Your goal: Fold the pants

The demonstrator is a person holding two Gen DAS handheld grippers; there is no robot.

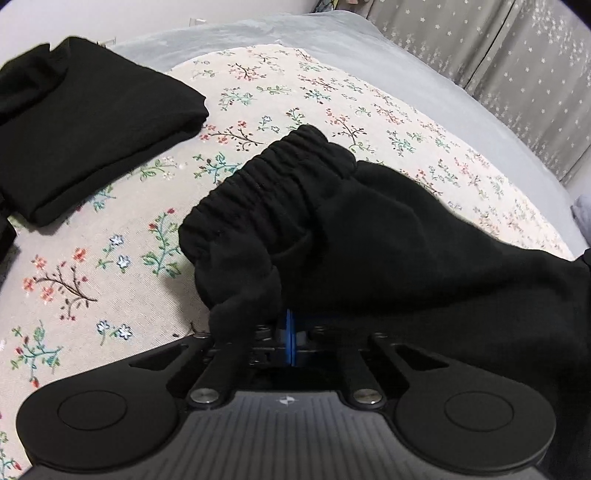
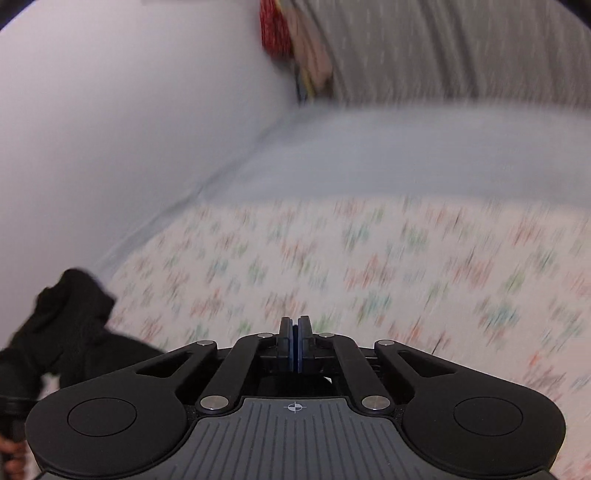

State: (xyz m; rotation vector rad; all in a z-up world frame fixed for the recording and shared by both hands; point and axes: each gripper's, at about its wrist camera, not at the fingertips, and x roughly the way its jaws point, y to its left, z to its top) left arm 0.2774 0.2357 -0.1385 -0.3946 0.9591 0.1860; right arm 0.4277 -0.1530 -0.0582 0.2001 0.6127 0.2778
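Left wrist view, left to right: folded black garment (image 1: pixel 85 129) sits far left on the floral sheet (image 1: pixel 110 280), flat, neat stack, well apart from the pants. One more bit of black fabric at the left edge just near of it, too cropped to identify.

Black pants (image 1: pixel 332 229) fill centre and right of the view. Elastic waistband (image 1: pixel 266 177) faces far-left and is bunched; the rest of the fabric runs off toward the right edge. Cloth drapes over the fingers of the left gripper (image 1: pixel 291 332); only a sliver of the blue pads shows under the fabric, pressed together with cloth hanging around and over them. Reads as clamped on the pants near the waistband end. How far the pants sit off the sheet is hard to judge.

Grey bedding (image 1: pixel 369 48) lies beyond the floral sheet; star-print curtain (image 1: pixel 517 74) far right.

Right wrist view: heavy motion blur. Black pants fabric (image 2: pixel 74 332) at lower left, near a white wall (image 2: pixel 110 110). Right gripper (image 2: pixel 294 345) is centred over the floral sheet, fingers closed pad to pad, nothing between them. Grey curtain far right, and a blurred red item (image 2: pixel 275 29) at the top beside it that I cannot identify.
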